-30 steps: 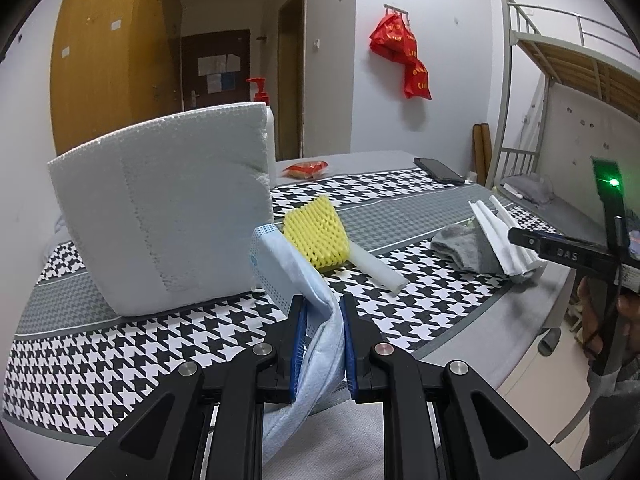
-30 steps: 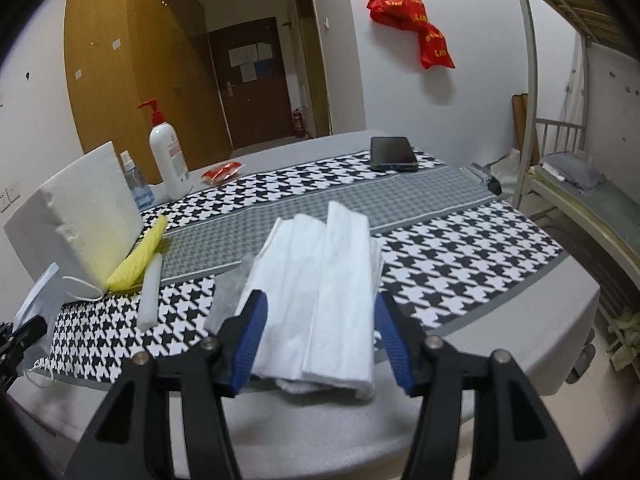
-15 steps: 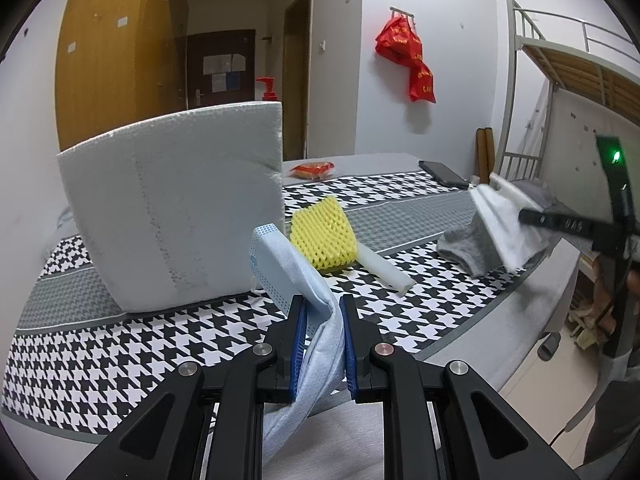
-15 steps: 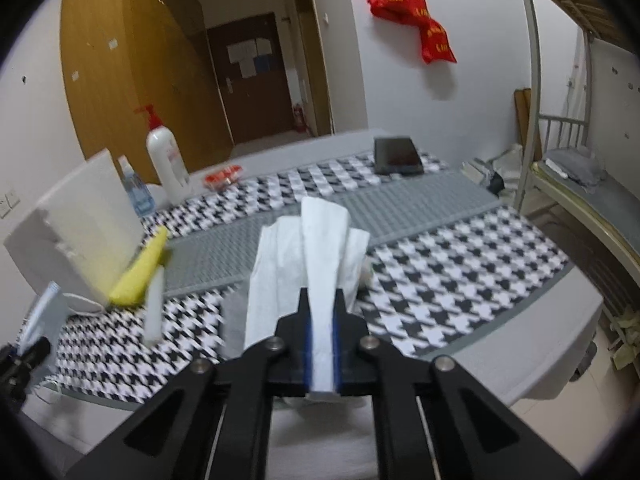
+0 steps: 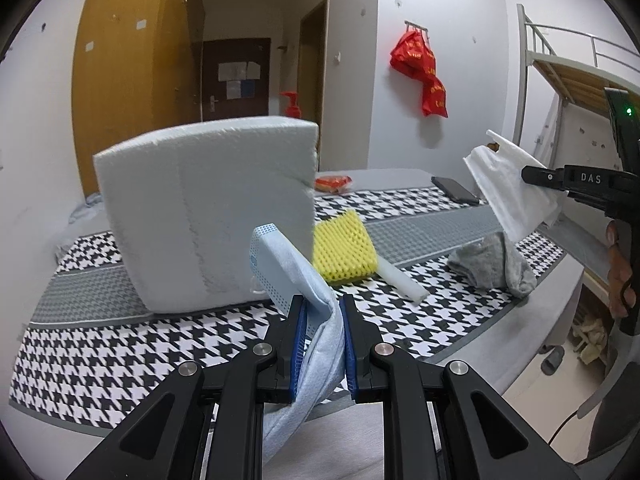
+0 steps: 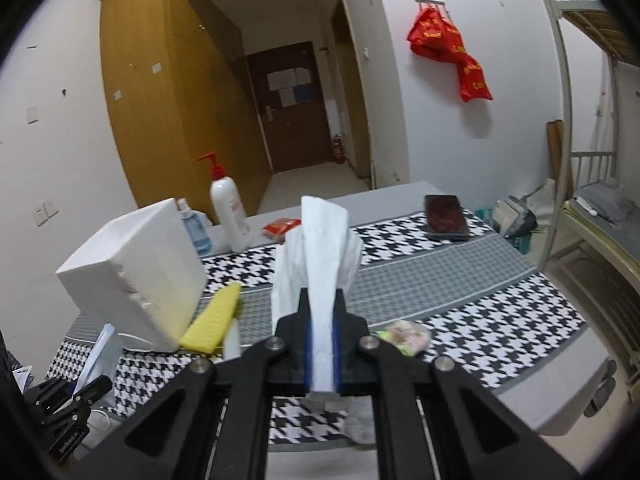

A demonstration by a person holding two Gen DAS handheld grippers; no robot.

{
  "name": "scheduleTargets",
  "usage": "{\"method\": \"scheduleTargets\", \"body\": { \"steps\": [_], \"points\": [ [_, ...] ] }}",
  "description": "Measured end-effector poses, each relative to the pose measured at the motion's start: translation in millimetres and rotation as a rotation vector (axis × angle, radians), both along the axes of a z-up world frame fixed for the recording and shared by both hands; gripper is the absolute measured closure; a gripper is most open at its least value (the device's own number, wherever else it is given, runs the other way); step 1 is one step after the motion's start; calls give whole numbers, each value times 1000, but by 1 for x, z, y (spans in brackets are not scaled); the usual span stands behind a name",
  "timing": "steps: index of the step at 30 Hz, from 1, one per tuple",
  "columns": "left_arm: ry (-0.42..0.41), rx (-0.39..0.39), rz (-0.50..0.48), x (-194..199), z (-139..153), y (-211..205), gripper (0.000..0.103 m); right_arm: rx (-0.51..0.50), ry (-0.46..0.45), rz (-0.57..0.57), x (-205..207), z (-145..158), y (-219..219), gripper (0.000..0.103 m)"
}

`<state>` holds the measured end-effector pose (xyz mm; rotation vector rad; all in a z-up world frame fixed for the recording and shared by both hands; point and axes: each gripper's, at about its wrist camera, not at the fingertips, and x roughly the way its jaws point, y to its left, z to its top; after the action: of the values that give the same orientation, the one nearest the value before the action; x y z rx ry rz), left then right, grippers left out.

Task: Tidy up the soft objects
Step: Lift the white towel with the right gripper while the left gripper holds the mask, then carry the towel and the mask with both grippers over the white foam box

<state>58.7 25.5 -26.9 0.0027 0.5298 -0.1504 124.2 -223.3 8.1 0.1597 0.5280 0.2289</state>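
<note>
My left gripper (image 5: 322,318) is shut on a light blue face mask (image 5: 288,268) that stands up between its pads and droops below them. In the right wrist view my right gripper (image 6: 321,322) is shut on a folded white cloth (image 6: 320,248), held above the table; the same cloth (image 5: 510,196) shows at the right of the left wrist view. A grey sock (image 5: 490,266) lies crumpled on the houndstooth tablecloth (image 5: 120,360). A yellow foam net (image 5: 344,252) and a white foam stick (image 5: 400,280) lie beside a big white foam block (image 5: 208,224).
A pump bottle (image 6: 228,208), a small blue bottle (image 6: 196,232), a red packet (image 6: 280,226) and a dark phone (image 6: 446,218) sit along the table's far side. A small pastel item (image 6: 404,336) lies near the right gripper. A bunk bed (image 6: 592,208) stands on the right.
The right gripper closed on the white cloth and lifted it off the table, leaving the grey sock behind. The left gripper kept its hold on the mask and shifted slightly.
</note>
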Motion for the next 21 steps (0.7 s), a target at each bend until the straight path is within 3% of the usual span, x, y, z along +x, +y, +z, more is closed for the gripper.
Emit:
{"method": "scheduleTargets", "body": {
  "steps": [21],
  "points": [
    [-179, 69, 86, -25, 66, 27, 85, -14, -101, 195, -15, 38, 68, 93]
  ]
}}
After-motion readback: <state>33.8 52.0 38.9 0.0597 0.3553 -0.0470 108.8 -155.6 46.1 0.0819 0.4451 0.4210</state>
